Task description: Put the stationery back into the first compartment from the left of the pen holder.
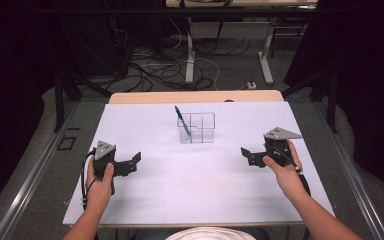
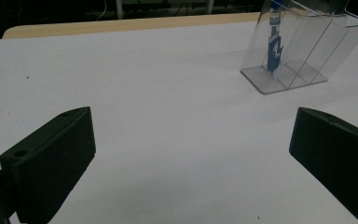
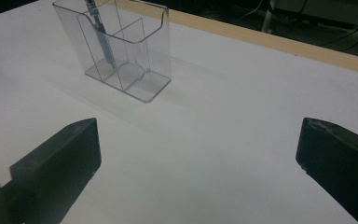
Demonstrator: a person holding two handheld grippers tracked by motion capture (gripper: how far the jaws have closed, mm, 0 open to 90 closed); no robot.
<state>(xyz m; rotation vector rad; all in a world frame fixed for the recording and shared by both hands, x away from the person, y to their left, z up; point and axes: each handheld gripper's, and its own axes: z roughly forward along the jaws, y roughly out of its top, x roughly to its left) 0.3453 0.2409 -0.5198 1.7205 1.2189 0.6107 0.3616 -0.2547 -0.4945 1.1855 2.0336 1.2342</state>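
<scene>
One white table (image 1: 145,200) is carrying everything here, with one strip of bare wood (image 1: 195,96) showing along its far edge. Two grippers are resting low over it, one in each of the person's hands. The left gripper (image 1: 130,164) is sitting at the near left, and the left hand (image 1: 100,185) is wrapping around its body; its jaws are standing wide apart with nothing between them, released. The right gripper (image 1: 249,156) is sitting at the near right in the right hand (image 1: 285,172), and its jaws are likewise spread wide and holding nothing.

One clear plastic holder (image 1: 196,128) is standing upright on the table, ahead of both grippers and between them, well apart from each. In the left gripper view the holder (image 2: 303,46) is lying ahead and to the right of the open jaws; in the right gripper view it (image 3: 121,51) is lying ahead and to the left. Thin clear walls are dividing it into compartments; I cannot tell exactly how many.

One blue pen (image 1: 181,119) is leaning inside the holder, at the end nearer the left gripper, its top tilting away toward the far left
</scene>
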